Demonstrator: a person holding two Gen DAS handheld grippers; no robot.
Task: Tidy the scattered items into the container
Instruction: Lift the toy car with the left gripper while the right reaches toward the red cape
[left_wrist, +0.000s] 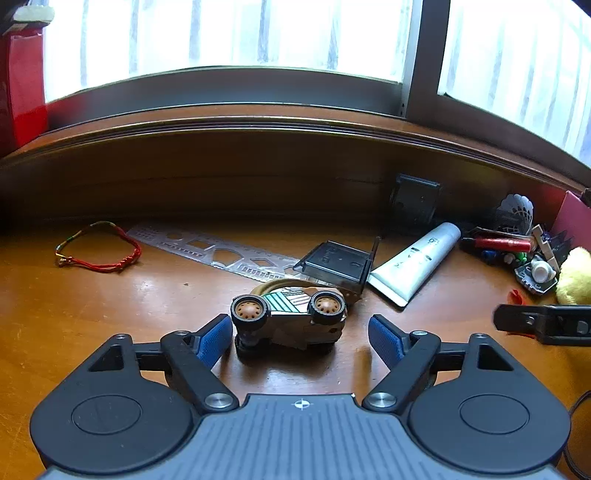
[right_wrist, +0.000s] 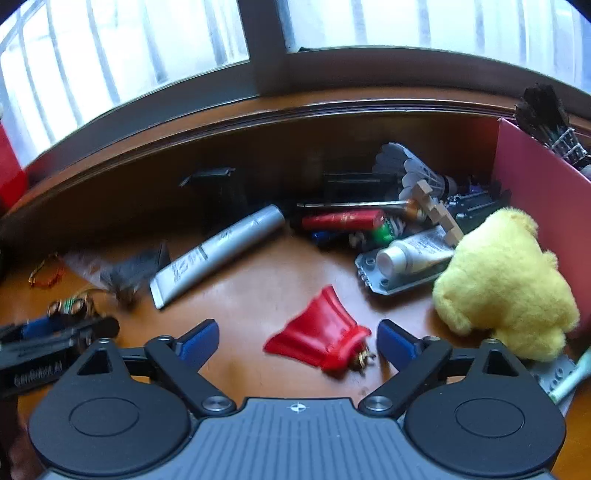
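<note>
While both are spread | left hand-held gripper straddles tan toy car on its side | right hand-held gripper frames red rubber piece | centre each before pinching.

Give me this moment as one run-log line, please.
left tongs: open around toy car | right tongs: open around red pouch | nothing held

The left gripper stood spread wide over the glossy brown wooden table, its blue-padded fingers flanking a small brown toy car tipped on its side, touching neither pad. At eleven o'clock lay a red braided cord bracelet; at twelve, a clear plastic stencil ruler and a dark plastic case; at one, a white squeeze tube. At three o'clock another black gripper entered, near a yellow plush toy.
</note>
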